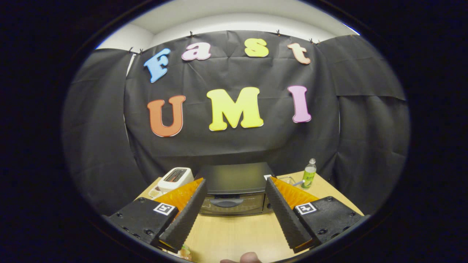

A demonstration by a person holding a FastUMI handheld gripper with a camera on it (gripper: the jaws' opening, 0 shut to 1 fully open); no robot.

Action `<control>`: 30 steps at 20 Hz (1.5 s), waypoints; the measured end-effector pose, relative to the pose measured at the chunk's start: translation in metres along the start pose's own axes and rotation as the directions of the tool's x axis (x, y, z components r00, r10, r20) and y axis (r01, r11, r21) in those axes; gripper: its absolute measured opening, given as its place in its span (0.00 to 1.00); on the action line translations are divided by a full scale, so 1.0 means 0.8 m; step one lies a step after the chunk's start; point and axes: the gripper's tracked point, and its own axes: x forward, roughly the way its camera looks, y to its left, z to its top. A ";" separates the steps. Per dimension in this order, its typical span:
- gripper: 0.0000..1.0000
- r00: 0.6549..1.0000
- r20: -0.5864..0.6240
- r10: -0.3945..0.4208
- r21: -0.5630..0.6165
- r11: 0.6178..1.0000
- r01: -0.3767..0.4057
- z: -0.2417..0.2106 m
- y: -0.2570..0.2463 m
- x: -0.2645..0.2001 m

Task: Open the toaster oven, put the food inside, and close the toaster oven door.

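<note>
Evidently nothing is done: the toaster oven [234,191] door is seen closed, well beyond the gripper [236,213], whose fingers [188,215] are held apart and empty.

You have one toaster oven [234,190], one white toaster [175,178], one green bottle [309,174] and one wooden table [237,233] before your gripper's [236,186] two spread fingers.

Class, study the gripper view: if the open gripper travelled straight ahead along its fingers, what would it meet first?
Probably the toaster oven: the gripper, fingers apart and holding nothing, frames its closed door and handle, with bare table between. Depth is hard to judge in this view.
</note>
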 end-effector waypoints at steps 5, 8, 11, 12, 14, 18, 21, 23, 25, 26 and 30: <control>1.00 0.999 -0.050 0.018 0.017 1.000 -0.018 -0.045 0.007 0.081; 1.00 0.996 -0.086 0.016 0.023 1.000 -0.014 -0.073 0.009 0.127; 1.00 0.993 -0.115 0.012 0.008 1.000 -0.012 -0.098 0.012 0.170; 1.00 0.992 -0.126 0.013 -0.002 1.000 -0.014 -0.107 0.013 0.183; 1.00 0.989 -0.145 0.014 -0.017 1.000 -0.017 -0.120 0.014 0.203; 1.00 0.990 -0.144 -0.006 -0.053 0.999 -0.001 -0.136 0.009 0.218; 1.00 0.981 -0.192 -0.013 -0.073 0.997 -0.001 -0.164 0.005 0.217; 1.00 0.982 -0.186 -0.011 -0.066 0.998 -0.001 -0.164 0.007 0.220; 1.00 0.982 -0.190 -0.012 -0.081 0.997 -0.004 -0.166 0.005 0.211; 1.00 0.983 -0.184 -0.008 -0.086 0.996 -0.008 -0.165 0.005 0.202; 1.00 0.974 -0.227 0.000 -0.090 0.996 -0.021 -0.191 0.003 0.168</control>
